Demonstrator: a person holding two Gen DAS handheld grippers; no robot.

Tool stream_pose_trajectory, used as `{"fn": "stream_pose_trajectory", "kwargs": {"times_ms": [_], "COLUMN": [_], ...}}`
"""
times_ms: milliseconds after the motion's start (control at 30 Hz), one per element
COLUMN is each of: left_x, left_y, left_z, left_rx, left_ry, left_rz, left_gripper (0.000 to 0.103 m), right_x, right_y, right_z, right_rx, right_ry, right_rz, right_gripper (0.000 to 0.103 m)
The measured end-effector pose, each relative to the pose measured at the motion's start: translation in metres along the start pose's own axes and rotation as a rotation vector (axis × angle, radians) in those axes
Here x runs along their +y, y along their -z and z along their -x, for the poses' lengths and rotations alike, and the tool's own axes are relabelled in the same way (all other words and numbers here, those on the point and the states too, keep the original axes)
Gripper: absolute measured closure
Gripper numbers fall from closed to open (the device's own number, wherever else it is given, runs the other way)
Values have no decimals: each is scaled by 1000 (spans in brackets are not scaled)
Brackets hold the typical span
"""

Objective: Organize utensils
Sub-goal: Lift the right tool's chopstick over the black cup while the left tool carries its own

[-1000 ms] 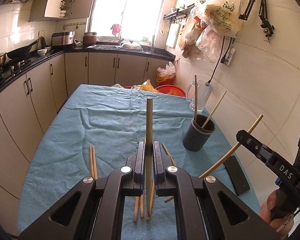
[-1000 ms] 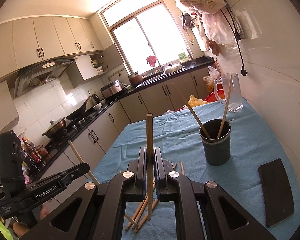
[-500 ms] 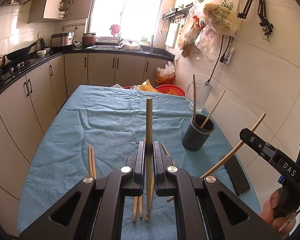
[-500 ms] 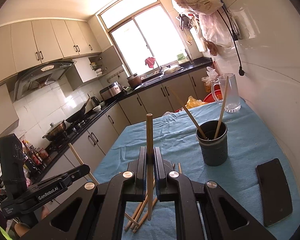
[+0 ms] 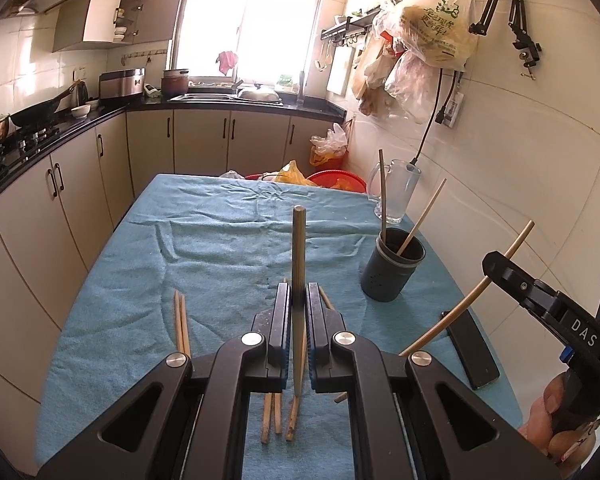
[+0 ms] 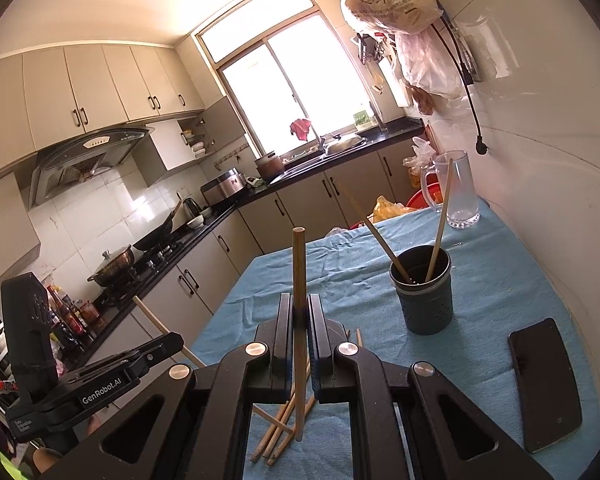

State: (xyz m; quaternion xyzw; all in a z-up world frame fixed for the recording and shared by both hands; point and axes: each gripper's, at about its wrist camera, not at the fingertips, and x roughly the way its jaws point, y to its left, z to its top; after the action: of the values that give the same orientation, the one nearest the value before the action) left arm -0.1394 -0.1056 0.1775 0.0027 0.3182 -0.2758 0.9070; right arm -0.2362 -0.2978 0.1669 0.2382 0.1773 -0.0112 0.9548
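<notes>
I have one chopstick (image 5: 299,264) clamped upright in the left gripper (image 5: 299,322), its fingers closed tight on the shaft, and a second chopstick (image 6: 299,280) held the same way in the right gripper (image 6: 299,322). Both sticks hang above the blue cloth (image 5: 204,256) on the bench, over a loose cluster of chopsticks (image 5: 278,412) lying flat just under the fingers; a separate pair (image 5: 181,324) lies off to the left. The dark holder cup (image 6: 423,292) stands near the right edge with two chopsticks already leaning in it, a glass mug (image 6: 458,192) behind it and a black phone (image 6: 544,384) flat beside it.

I judge the step to be carrying these two sticks over and dropping them in the cup. To do it well I would bring one gripper at a time over the rim, keep the stick near vertical with its lower tip inside the mouth before letting go, and steer clear of the leaning sticks so they aren't levered out.

Against the earlier frames almost nothing differs: both grips are unchanged and both hands sit in the same place, the cup only drifting slightly in view.
</notes>
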Motion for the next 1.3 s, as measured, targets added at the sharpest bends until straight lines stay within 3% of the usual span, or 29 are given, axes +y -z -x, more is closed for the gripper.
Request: {"fn": "stream_pose_trajectory", "kwargs": {"times_ms": [867,1300], "left_x": [-26,-63], "left_y": [-18,-70], "left_z": [-16,-48], "left_rx": [25,34], "left_ry": [28,107], "left_rz": [-48,-88], "left_gripper": [97,97], "right_x": [-24,-73], "right_y": [-15,-67], "right_z": [13,26], "right_rx": [-32,-106], "right_ry": [32,92], "right_rz": [-69,-139], "right_gripper": [96,96]}}
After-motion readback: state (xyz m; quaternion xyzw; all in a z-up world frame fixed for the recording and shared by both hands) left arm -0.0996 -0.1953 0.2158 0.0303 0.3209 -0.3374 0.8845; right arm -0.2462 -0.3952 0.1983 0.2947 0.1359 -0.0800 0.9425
